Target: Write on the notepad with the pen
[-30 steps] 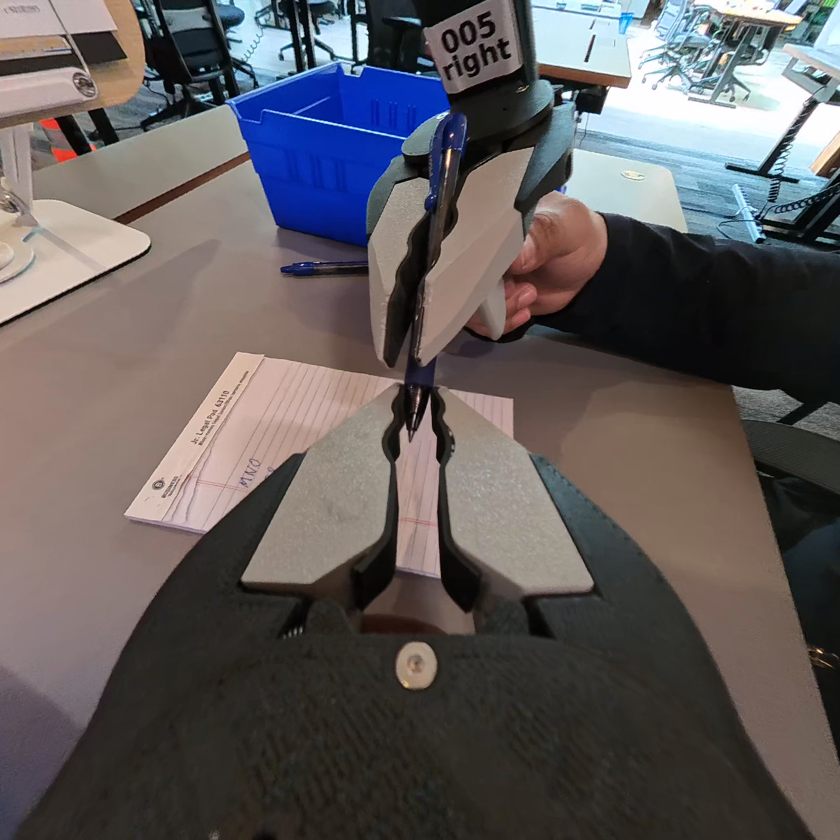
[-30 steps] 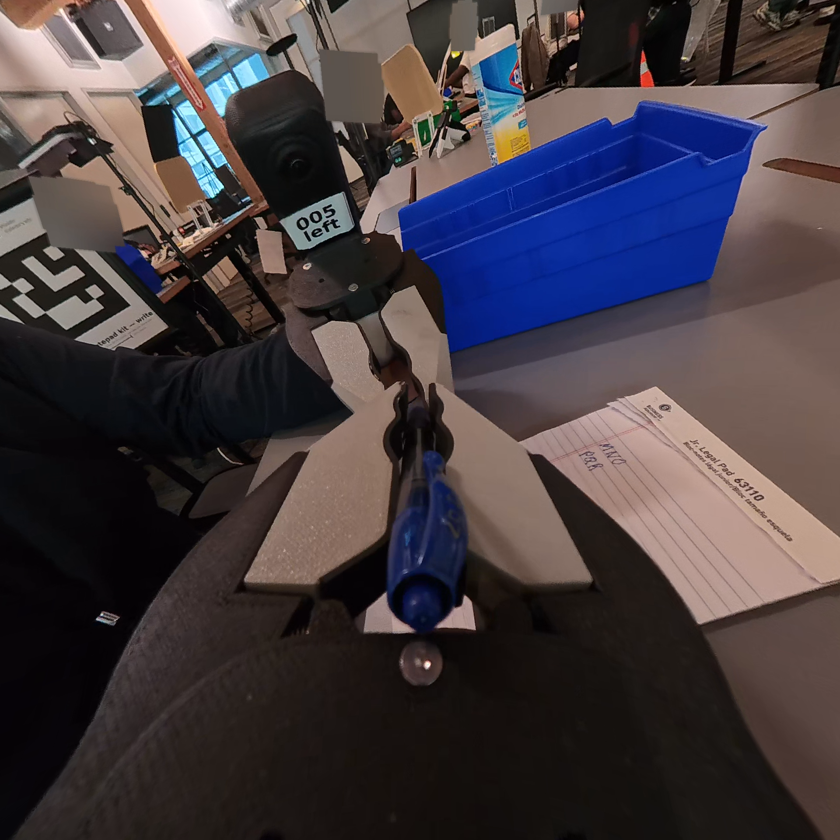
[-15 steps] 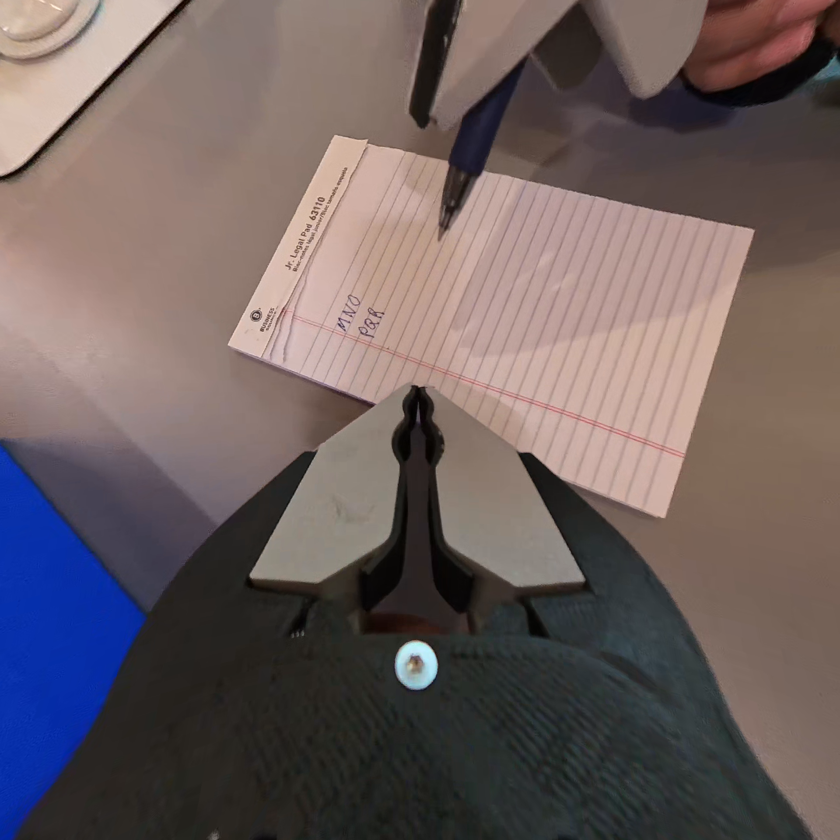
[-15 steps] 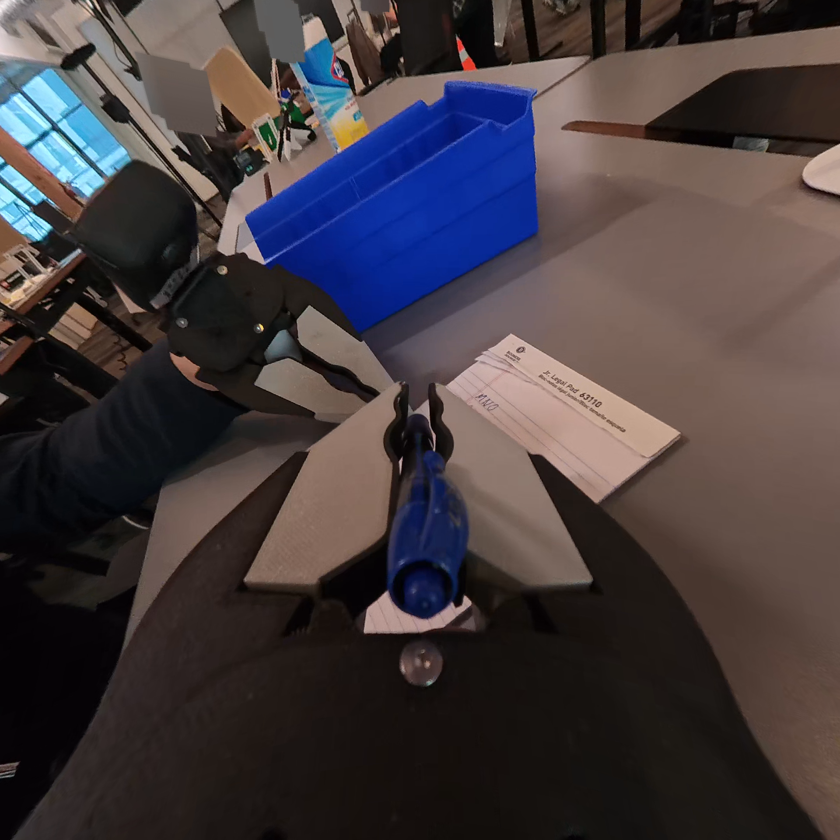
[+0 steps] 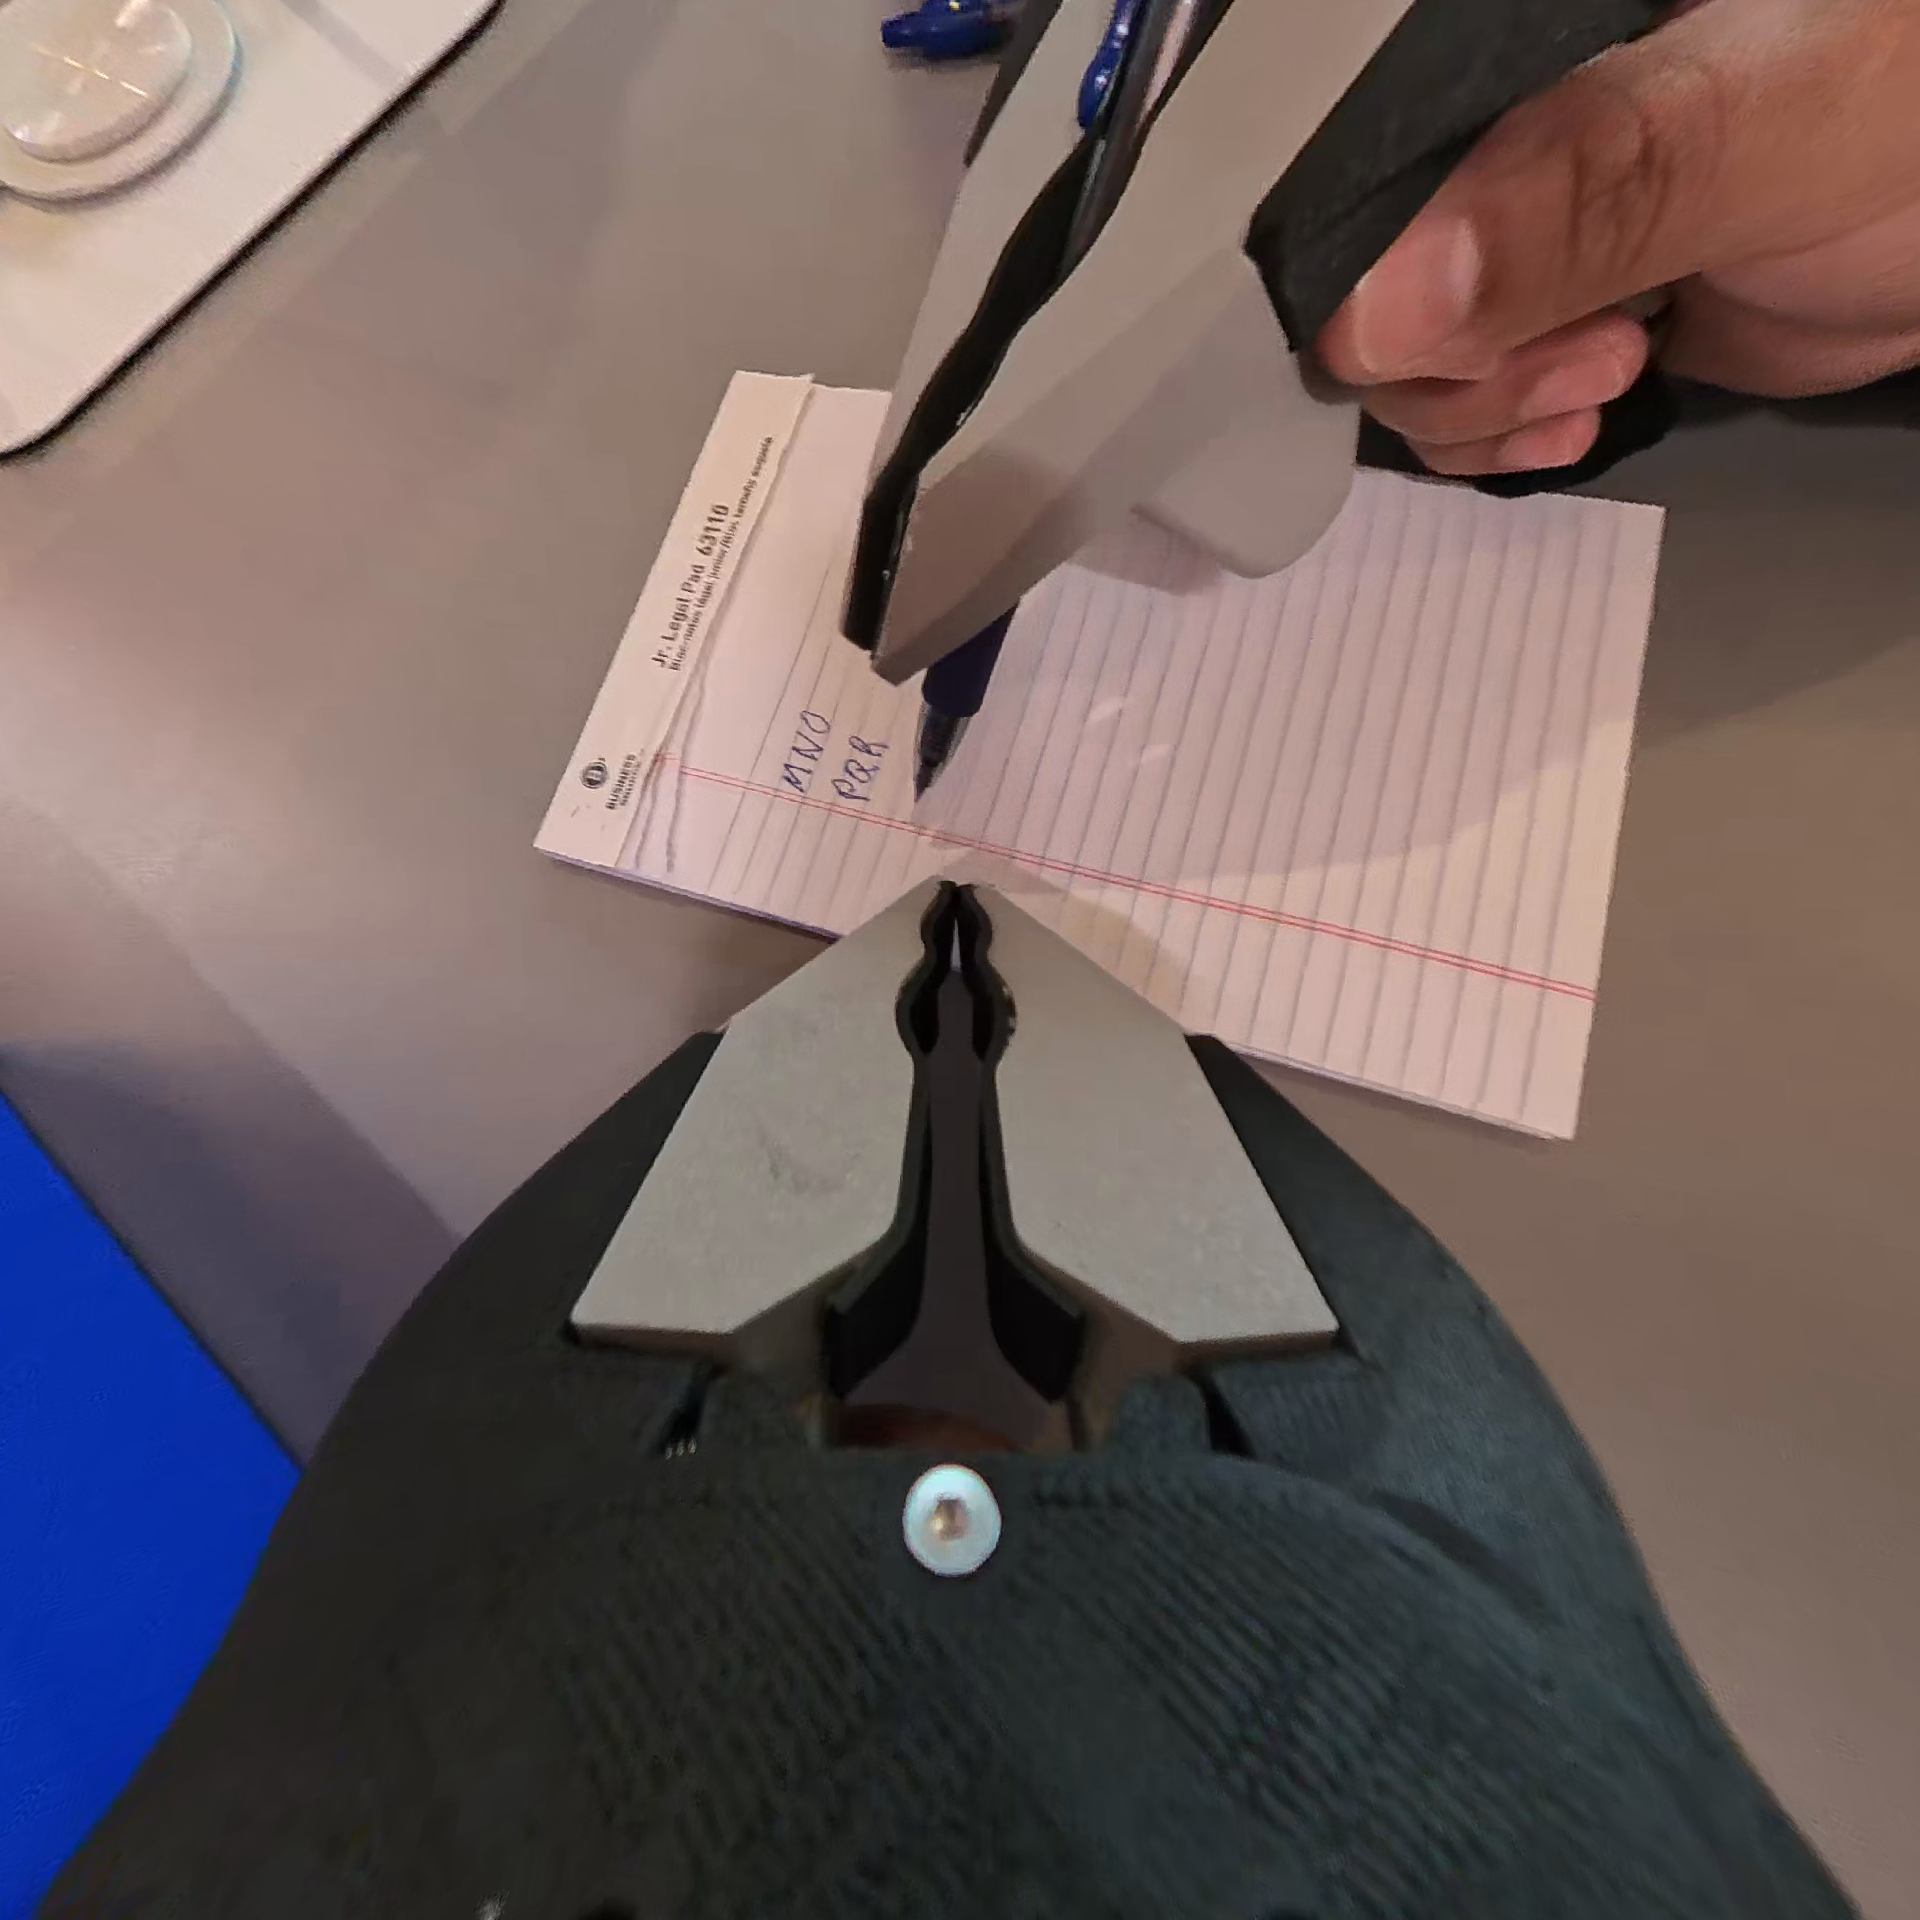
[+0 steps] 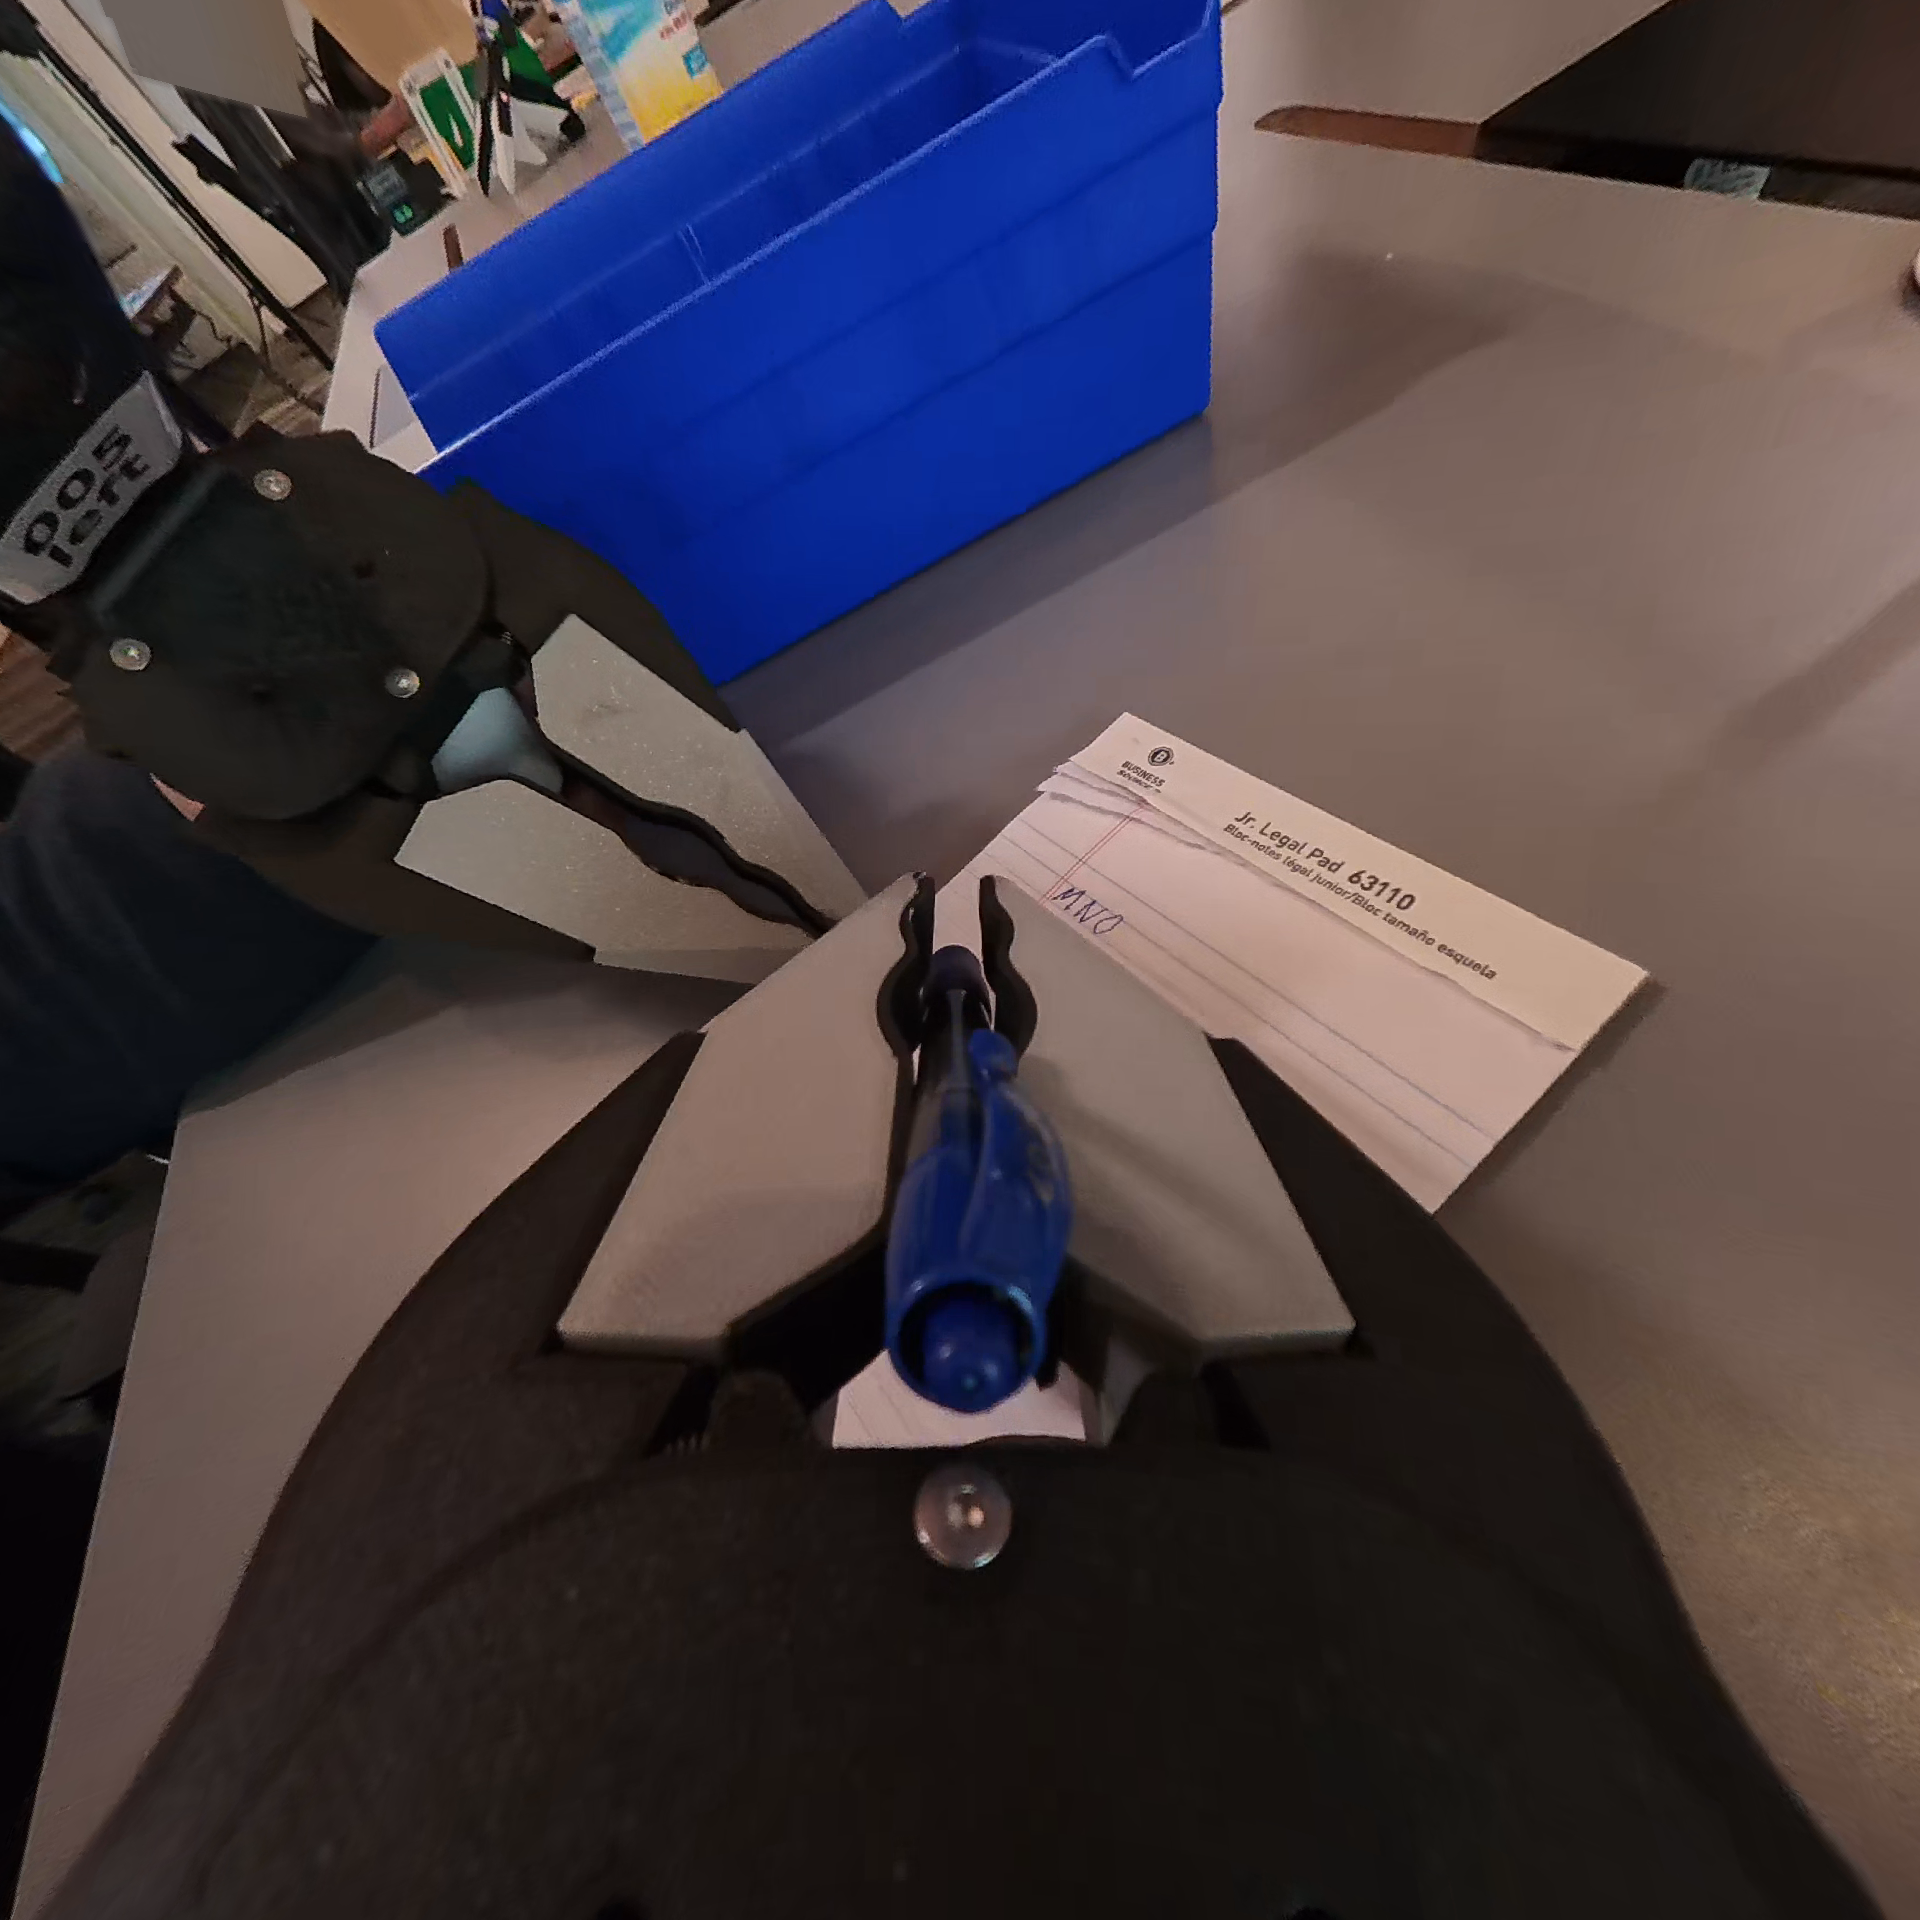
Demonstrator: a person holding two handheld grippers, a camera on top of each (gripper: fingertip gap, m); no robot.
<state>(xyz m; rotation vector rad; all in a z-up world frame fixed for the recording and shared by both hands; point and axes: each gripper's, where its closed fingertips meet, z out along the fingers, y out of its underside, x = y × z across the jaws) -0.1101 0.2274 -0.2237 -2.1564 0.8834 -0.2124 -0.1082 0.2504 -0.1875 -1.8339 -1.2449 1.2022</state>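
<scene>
Since the earlier frame the pen (image 5: 961,694) tip dropped from upper page to mid-frame, beside existing handwriting. Right gripper (image 6: 951,883) clamped it for writing; left gripper (image 5: 954,891), closed and empty, hovered at the notepad (image 5: 1351,810) edge, centre frame.

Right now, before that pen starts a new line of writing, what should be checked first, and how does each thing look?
1. Pen clamped firmly in the right gripper: ok.
2. Pen tip down at the notepad, just past the two written lines: ok; actual contact cannot tell.
3. Blank ruled lines free for more writing: ok.
4. Left gripper shut with nothing in it, at the pad's near edge: ok; whether it presses the pad down, cannot tell.
5. Blue bin and spare pen clear of the pad: ok.
</scene>
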